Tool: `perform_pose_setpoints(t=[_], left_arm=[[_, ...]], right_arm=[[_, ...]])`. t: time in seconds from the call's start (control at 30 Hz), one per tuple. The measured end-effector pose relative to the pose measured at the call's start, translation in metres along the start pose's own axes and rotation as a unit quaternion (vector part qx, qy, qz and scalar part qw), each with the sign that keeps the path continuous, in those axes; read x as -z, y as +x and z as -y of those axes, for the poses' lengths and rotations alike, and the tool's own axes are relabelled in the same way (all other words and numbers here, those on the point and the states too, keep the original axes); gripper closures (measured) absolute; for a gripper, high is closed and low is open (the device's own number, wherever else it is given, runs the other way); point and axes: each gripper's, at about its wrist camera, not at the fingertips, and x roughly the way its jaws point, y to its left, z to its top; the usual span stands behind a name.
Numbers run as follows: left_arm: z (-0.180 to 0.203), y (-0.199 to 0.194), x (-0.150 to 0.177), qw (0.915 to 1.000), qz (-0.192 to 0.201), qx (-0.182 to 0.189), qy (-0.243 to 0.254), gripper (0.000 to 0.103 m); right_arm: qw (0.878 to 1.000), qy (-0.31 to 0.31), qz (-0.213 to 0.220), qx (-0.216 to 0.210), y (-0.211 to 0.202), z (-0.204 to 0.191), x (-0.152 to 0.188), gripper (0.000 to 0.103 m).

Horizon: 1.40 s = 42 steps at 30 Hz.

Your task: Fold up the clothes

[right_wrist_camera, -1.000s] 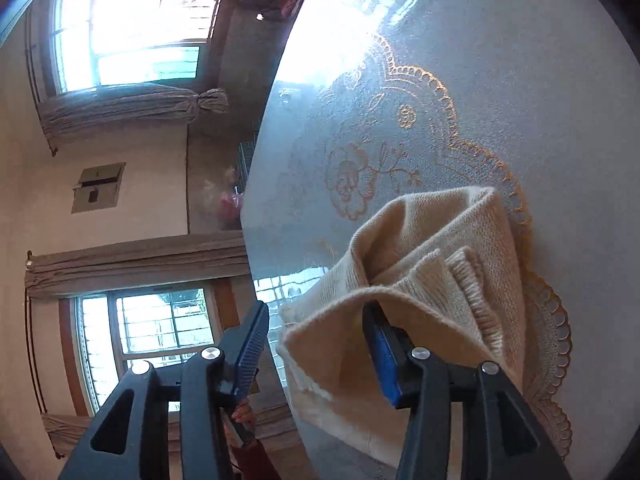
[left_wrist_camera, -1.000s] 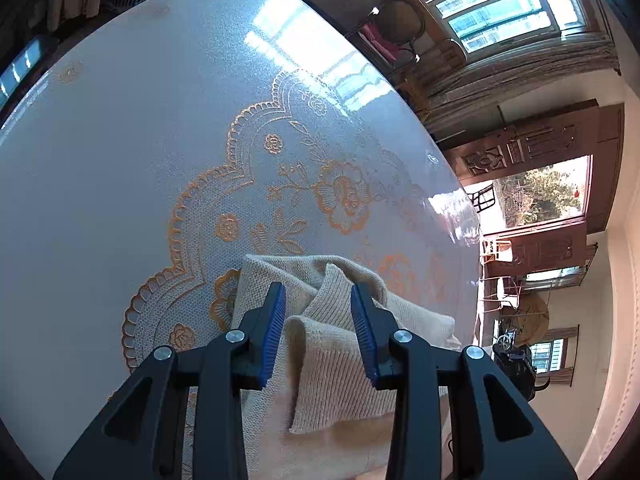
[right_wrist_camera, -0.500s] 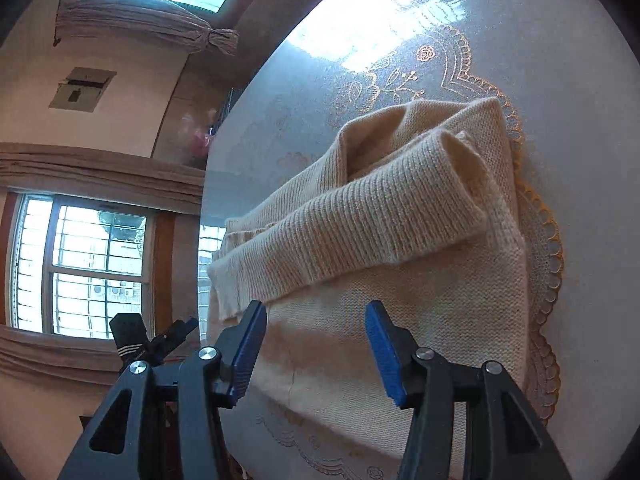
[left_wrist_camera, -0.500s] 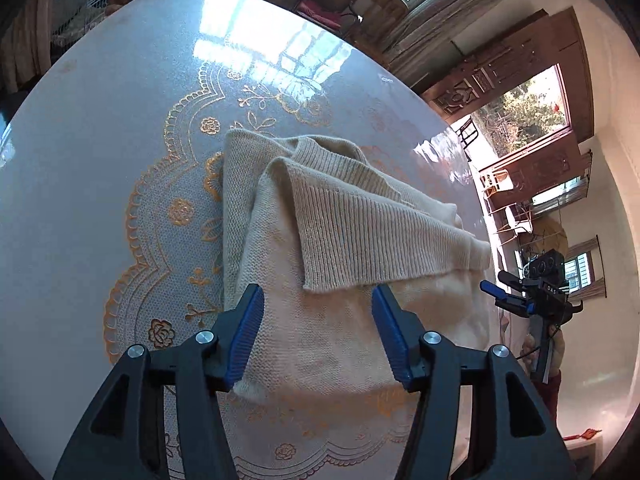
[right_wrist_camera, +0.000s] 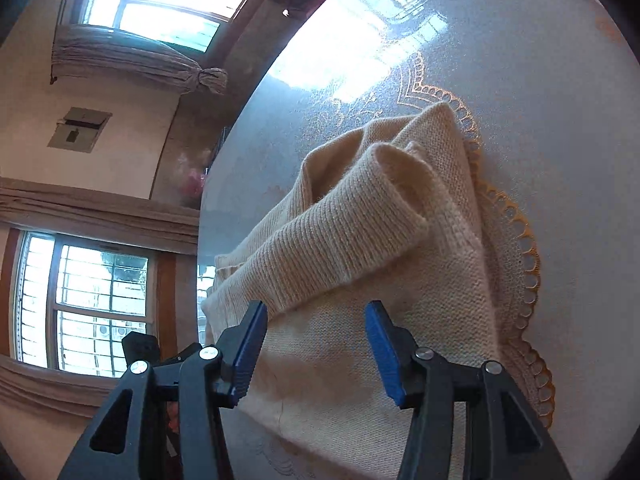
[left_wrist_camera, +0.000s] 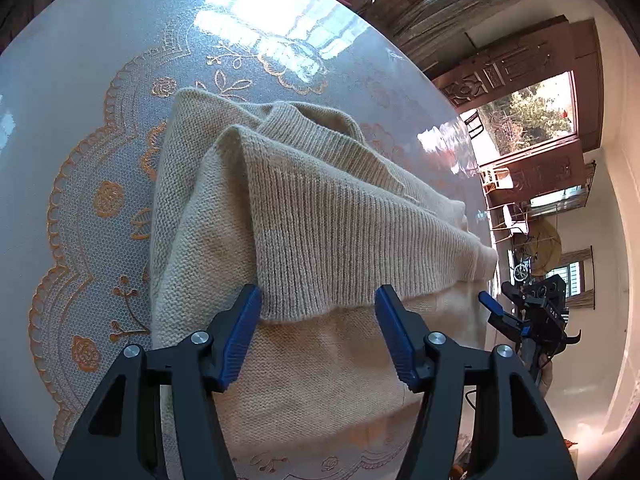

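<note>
Fingers (left_wrist_camera: 240, 332) of the left gripper (left_wrist_camera: 318, 336) and right gripper (right_wrist_camera: 316, 344) are spread, gripping nothing, above the folded beige knit sweater (left_wrist_camera: 304, 220) at frame centre on the tabletop (left_wrist_camera: 80, 80).

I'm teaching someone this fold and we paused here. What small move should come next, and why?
Probably lower both open grippers onto the sweater's near hem and pinch it. The left gripper and right gripper hover open, holding nothing, above the beige sweater, whose sleeve already lies folded across the body on the table. Folding the bottom half up looks next.
</note>
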Motion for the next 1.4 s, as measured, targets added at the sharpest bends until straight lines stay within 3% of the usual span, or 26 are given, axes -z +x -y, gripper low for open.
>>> perform_pose_setpoints(t=[0.3, 0.6, 0.63, 0.67, 0.7, 0.77, 0.83, 1.0, 1.17, 1.4], left_arm=[[-0.008, -0.006, -0.001, 0.9999, -0.004, -0.013, 0.009, 0.040], [-0.003, 0.015, -0.008, 0.9999, -0.005, 0.016, -0.003, 0.042], [-0.002, 0.013, -0.006, 0.9998, -0.001, 0.020, 0.003, 0.047], [-0.003, 0.011, -0.006, 0.9997, 0.004, 0.022, 0.005, 0.068], [-0.007, 0.008, -0.007, 0.9997, 0.008, 0.021, 0.001, 0.076], [-0.013, 0.002, -0.009, 0.9997, 0.016, 0.019, -0.007, 0.077], [-0.018, -0.004, -0.011, 0.9994, 0.030, 0.011, -0.010, 0.084], [-0.011, -0.005, -0.016, 0.9988, 0.041, 0.026, -0.004, 0.094], [-0.004, -0.004, -0.027, 0.9977, 0.061, 0.030, -0.008, 0.096], [0.019, -0.008, -0.058, 0.9964, 0.083, 0.014, 0.008, 0.096]], right_arm=[[1.000, 0.024, 0.018, -0.006, -0.010, 0.019, 0.005, 0.050], [0.997, 0.061, 0.028, -0.040, 0.000, 0.029, -0.002, 0.050], [0.997, 0.062, 0.033, -0.040, 0.002, 0.028, -0.004, 0.050], [0.997, 0.061, 0.039, -0.040, 0.003, 0.027, -0.005, 0.052], [0.997, 0.056, 0.045, -0.036, 0.001, 0.026, -0.006, 0.053], [0.997, 0.041, 0.054, -0.025, -0.004, 0.023, -0.007, 0.056], [0.997, 0.040, 0.058, -0.022, -0.007, 0.024, -0.008, 0.056], [0.997, 0.041, 0.060, -0.018, -0.008, 0.023, -0.010, 0.056], [0.998, 0.007, 0.055, -0.034, 0.001, 0.005, -0.016, 0.065], [0.996, 0.010, 0.068, -0.050, 0.018, -0.016, -0.047, 0.066]])
